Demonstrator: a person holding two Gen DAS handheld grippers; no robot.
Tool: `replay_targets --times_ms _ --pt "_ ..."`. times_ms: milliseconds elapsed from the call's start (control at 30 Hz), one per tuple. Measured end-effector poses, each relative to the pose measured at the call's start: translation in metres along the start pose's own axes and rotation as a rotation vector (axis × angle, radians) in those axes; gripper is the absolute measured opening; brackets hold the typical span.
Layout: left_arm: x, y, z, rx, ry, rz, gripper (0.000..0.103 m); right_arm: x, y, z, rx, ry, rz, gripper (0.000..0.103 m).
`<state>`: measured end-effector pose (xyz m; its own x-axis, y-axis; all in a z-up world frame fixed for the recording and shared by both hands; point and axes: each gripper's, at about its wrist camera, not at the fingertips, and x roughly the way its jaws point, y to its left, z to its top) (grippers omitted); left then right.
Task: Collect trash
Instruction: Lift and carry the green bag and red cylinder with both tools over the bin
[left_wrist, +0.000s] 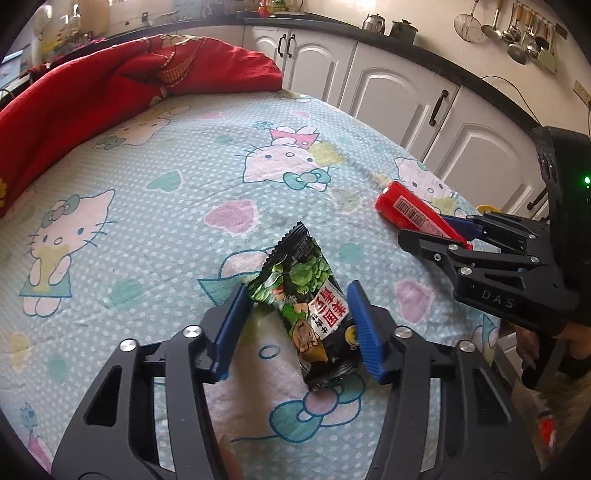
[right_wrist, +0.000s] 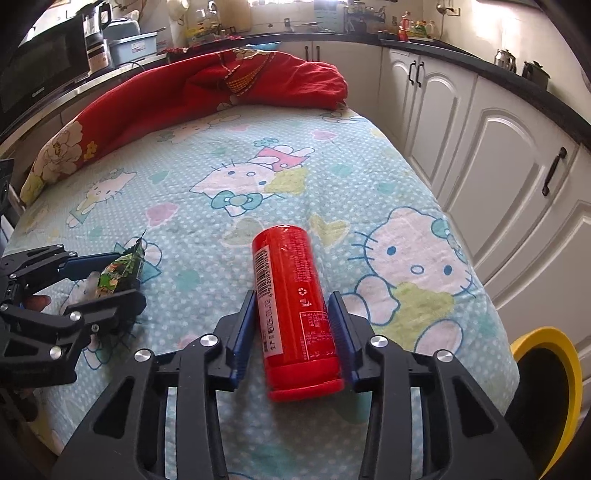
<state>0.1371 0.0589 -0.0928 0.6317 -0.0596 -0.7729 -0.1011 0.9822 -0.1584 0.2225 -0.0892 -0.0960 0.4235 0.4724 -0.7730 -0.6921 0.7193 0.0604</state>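
Observation:
A black and green snack wrapper (left_wrist: 314, 306) stands between the blue pads of my left gripper (left_wrist: 297, 328); the jaws are closed against both its sides. It also shows in the right wrist view (right_wrist: 123, 271). A red can (right_wrist: 295, 310) lies on the Hello Kitty sheet (right_wrist: 240, 147) between the pads of my right gripper (right_wrist: 291, 336), which touch its sides. In the left wrist view the red can (left_wrist: 413, 214) sits in the right gripper (left_wrist: 443, 232) at the right.
A red quilt (left_wrist: 110, 96) is bunched along the far and left side of the bed. White cabinets (right_wrist: 498, 155) run along the right. A yellow-rimmed black bin (right_wrist: 546, 398) stands at the bed's right corner.

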Motion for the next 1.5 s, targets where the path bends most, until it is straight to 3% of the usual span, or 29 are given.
replay_targets --times_ms 67,133,267,800,1500 --pt "-0.001 0.000 -0.001 0.002 0.000 -0.015 0.026 -0.003 0.001 -0.004 0.019 -0.006 -0.008 0.036" --pt "-0.002 -0.002 -0.002 0.011 0.002 -0.025 0.019 -0.005 0.001 -0.006 0.036 -0.010 -0.011 0.035" --pt "-0.002 -0.006 -0.003 0.025 -0.001 -0.036 0.014 -0.011 0.003 -0.014 0.079 -0.014 -0.007 0.034" --pt "-0.017 -0.027 0.002 0.066 -0.036 -0.078 0.011 -0.048 0.004 -0.035 0.150 -0.054 0.018 0.033" --pt "-0.024 -0.105 0.040 0.151 -0.111 -0.187 0.011 -0.132 -0.080 -0.063 0.308 -0.169 -0.110 0.033"
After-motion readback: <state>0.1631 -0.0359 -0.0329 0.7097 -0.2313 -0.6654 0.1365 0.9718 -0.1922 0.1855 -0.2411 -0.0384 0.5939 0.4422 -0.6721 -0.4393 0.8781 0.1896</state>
